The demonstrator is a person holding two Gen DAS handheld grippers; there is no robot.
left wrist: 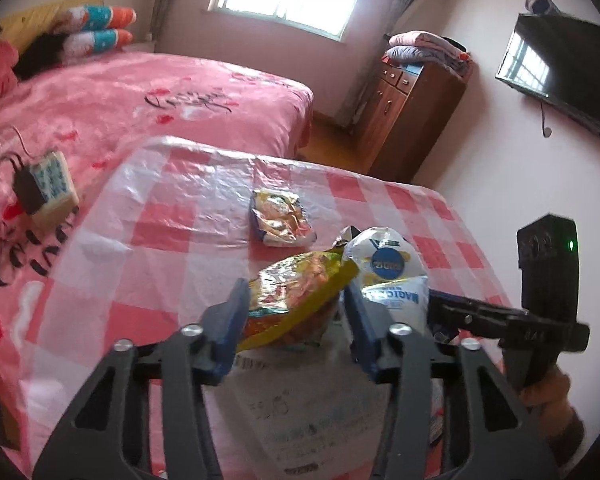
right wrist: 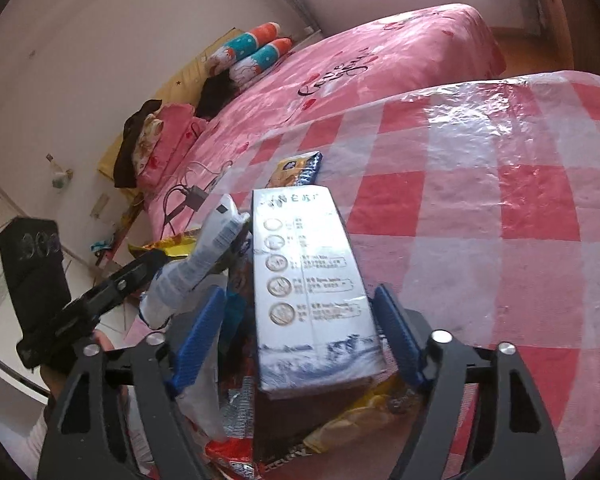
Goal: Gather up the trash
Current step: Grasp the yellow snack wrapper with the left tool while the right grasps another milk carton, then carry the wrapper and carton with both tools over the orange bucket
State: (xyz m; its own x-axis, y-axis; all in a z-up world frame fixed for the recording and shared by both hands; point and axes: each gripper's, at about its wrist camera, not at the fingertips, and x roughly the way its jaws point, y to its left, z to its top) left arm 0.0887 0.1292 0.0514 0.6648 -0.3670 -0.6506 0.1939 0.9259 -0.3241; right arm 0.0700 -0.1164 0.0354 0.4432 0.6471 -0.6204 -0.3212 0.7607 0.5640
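Observation:
A red-and-white checked table [left wrist: 172,208] holds trash. In the left wrist view my left gripper [left wrist: 296,304] has its blue fingers around a yellow-orange snack bag [left wrist: 296,300], closed on it above a white carton [left wrist: 300,412]. A white and blue wrapper [left wrist: 392,276] stands just right of it, and a small yellow wrapper [left wrist: 280,218] lies farther out. In the right wrist view my right gripper [right wrist: 300,308] has its jaws wide on either side of the white carton [right wrist: 312,280] without touching it. The carton rests on a pile of wrappers [right wrist: 352,420]. The white wrapper [right wrist: 200,264] is at its left.
A pink bed [left wrist: 140,92] lies beyond the table with a charger and cables [left wrist: 40,188] on it. A wooden cabinet [left wrist: 404,120] and wall TV [left wrist: 564,72] are at the right. A small yellow and blue packet [right wrist: 296,170] lies on the table's far edge.

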